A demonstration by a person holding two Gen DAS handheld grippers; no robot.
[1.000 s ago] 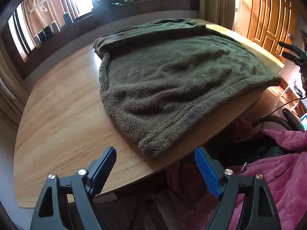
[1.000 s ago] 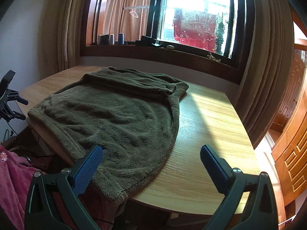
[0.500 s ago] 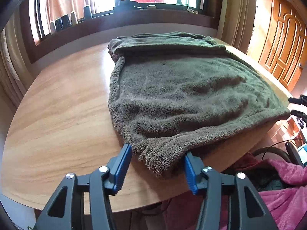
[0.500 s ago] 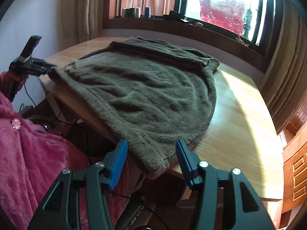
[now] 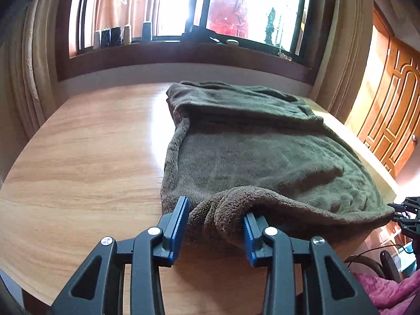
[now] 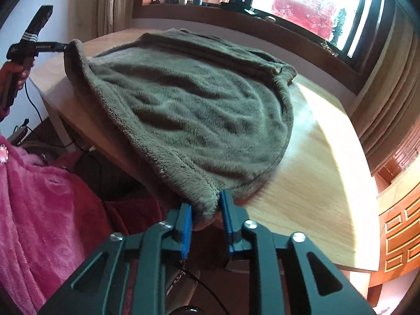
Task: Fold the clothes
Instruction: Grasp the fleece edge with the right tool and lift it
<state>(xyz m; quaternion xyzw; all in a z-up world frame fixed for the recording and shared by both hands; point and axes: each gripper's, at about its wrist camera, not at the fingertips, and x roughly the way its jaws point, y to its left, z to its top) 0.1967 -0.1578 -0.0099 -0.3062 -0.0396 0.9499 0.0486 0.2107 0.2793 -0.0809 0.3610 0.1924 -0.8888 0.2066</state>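
Olive fleece garment (image 5: 257,155) lies spread on the wooden worktop (image 5: 86,157), near hem at the front edge. Left tool (image 5: 215,219) is clamped on the bunched near-left hem corner, lifting it slightly off the surface. Right tool (image 6: 206,211) is clenched on the near-right hem corner, which hangs just off the worktop edge.

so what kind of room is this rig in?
Most likely a room in a home, not a lab. A wooden table stands against a curtained window whose sill holds small containers, a carved wooden door is at the right, and a fleece garment lies spread for folding.
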